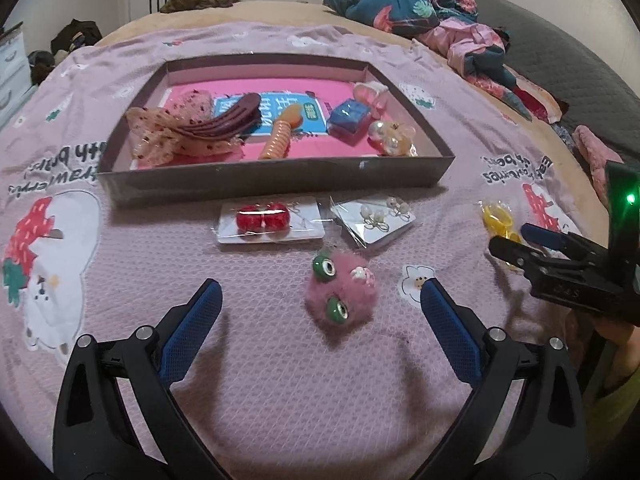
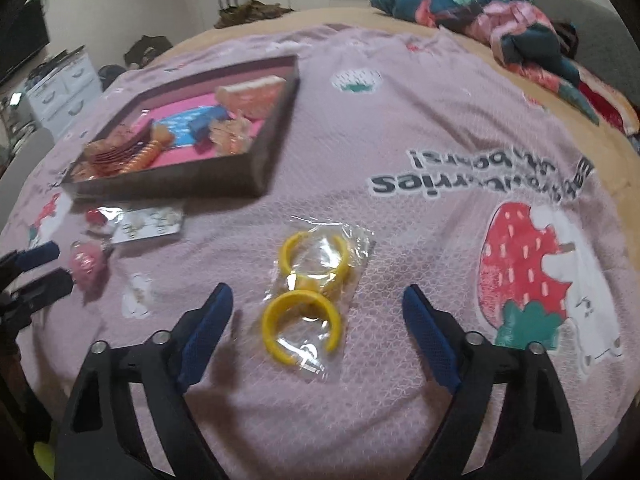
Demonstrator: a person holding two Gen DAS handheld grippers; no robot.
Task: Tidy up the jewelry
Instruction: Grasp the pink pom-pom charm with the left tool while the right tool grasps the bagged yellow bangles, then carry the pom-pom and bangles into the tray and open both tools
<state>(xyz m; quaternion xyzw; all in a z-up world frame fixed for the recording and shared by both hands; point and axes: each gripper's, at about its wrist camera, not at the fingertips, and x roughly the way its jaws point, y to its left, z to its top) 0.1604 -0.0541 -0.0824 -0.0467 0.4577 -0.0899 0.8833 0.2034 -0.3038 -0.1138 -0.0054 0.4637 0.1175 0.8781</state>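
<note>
A shallow brown box (image 1: 276,178) (image 2: 176,180) with a pink floor holds hair clips, a blue box and pearl pieces. In front of it lie a card of red earrings (image 1: 262,218), a card of pearl earrings (image 1: 378,218) and a pink fluffy charm with green eyes (image 1: 340,292) (image 2: 86,264). My left gripper (image 1: 320,296) is open, its fingers either side of the charm, just short of it. A clear bag with yellow hoop earrings (image 2: 310,292) (image 1: 496,218) lies right of these. My right gripper (image 2: 316,300) is open around the bag's near hoop.
Everything lies on a pink strawberry-print blanket (image 2: 440,140) on a bed. Crumpled floral clothes (image 1: 416,0) lie at the far right. White drawers (image 2: 64,88) stand at the left beyond the bed.
</note>
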